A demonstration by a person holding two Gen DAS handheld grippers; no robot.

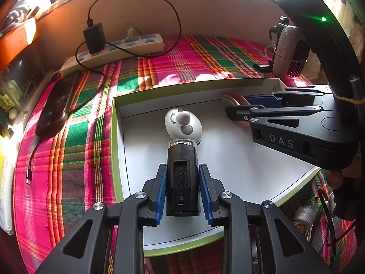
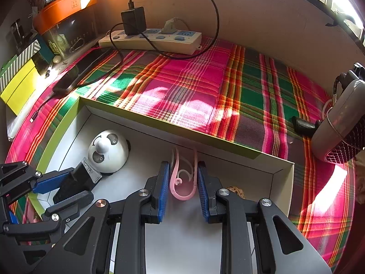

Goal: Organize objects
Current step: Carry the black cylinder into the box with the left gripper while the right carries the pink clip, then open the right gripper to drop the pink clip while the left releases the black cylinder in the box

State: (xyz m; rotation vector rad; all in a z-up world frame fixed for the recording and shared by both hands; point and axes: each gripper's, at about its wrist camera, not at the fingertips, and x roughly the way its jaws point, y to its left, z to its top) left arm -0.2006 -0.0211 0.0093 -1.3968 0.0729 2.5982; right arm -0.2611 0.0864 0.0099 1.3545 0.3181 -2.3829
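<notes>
Placing step: left gripper clamped on black cylinder, right gripper pinching pink clip, both over white box; next, lower and release.

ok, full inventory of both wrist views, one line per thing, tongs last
box: 1, white with green rim, on the cloth
panda egg toy: 1, white and black, in the box
black cylinder: 1, black with clear cap, between the left pads
pink clip: 1, pink, between the right pads
power strip: 1, cream, far edge
charger: 1, black, plugged into the strip
phone: 1, black, left of the box
plaid cloth: 1, pink, green
left tongs: shut on the black cylinder
right tongs: shut on the pink clip
</notes>
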